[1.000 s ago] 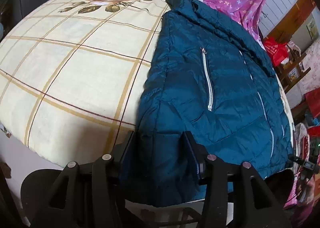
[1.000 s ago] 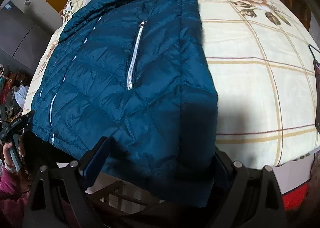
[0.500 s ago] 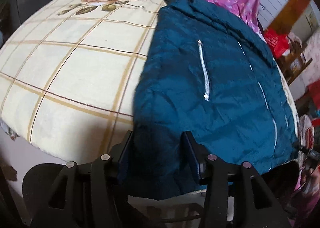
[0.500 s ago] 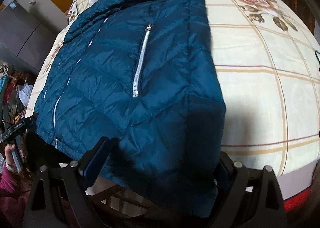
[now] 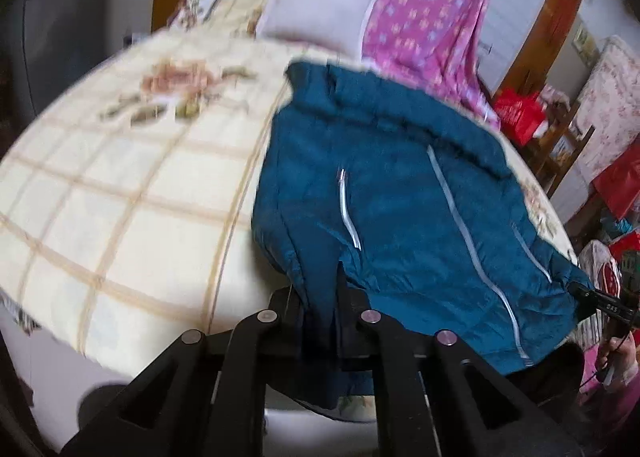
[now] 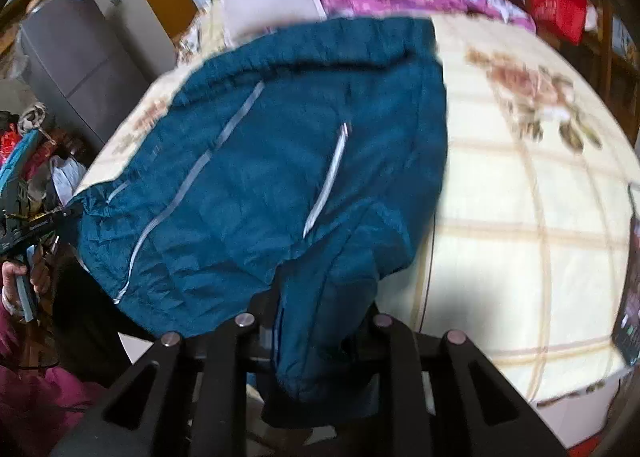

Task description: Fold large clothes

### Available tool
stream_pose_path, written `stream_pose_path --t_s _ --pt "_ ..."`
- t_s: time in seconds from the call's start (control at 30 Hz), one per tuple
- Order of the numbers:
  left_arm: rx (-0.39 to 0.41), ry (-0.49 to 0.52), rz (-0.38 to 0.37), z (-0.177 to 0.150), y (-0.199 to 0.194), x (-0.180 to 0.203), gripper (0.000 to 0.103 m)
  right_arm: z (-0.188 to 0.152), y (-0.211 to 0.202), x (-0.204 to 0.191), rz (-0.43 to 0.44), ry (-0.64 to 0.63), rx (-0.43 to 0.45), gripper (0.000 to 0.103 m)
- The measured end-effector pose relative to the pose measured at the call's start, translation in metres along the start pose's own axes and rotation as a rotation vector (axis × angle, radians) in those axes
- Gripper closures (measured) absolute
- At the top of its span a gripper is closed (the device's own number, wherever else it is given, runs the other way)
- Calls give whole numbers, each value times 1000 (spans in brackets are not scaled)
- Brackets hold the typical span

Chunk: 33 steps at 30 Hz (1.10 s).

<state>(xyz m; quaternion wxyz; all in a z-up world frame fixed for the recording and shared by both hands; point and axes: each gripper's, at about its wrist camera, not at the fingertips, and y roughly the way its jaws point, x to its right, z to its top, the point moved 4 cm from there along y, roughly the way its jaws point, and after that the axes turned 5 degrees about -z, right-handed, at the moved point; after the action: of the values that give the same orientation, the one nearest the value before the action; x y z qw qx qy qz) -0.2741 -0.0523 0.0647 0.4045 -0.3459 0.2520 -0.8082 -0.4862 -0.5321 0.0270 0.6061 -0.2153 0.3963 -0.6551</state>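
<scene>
At the bed's (image 5: 120,217) near edge | I have the jacket (image 5: 400,197) hem clenched in the left gripper (image 5: 324,321), right gripper (image 6: 316,321) closing on it | puffy, light, slippery; hem corners hold best.

Left tongs (image 5: 325,307), wide apart around the hem before, are now pinched together on the hem of the teal jacket (image 5: 400,193). Right tongs (image 6: 316,321), earlier spread on either side of the other hem corner, are closing, with a bunched fold of the hem between them. Both hem corners have been lifted off the bed edge and gathered into creases where they lay flat before. More of the far end is now taken in: the white pillow (image 5: 320,17) and the pink blanket (image 5: 432,13). Both views are now blurred.
</scene>
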Motion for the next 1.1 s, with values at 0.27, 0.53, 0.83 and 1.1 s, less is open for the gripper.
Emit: stream_pose_path --t_s 0.27,0.53,0.83,1.1 --pt "112 23 -8 52 -10 13 102 51 -29 14 24 55 126 80" --pt "173 35 -2 104 -4 22 102 108 -31 21 17 83 206 80" --pt "186 -2 6 171 34 22 102 175 -7 30 -41 86 230 80" --pt "205 27 77 229 82 24 102 242 37 50 -108 141 226 80"
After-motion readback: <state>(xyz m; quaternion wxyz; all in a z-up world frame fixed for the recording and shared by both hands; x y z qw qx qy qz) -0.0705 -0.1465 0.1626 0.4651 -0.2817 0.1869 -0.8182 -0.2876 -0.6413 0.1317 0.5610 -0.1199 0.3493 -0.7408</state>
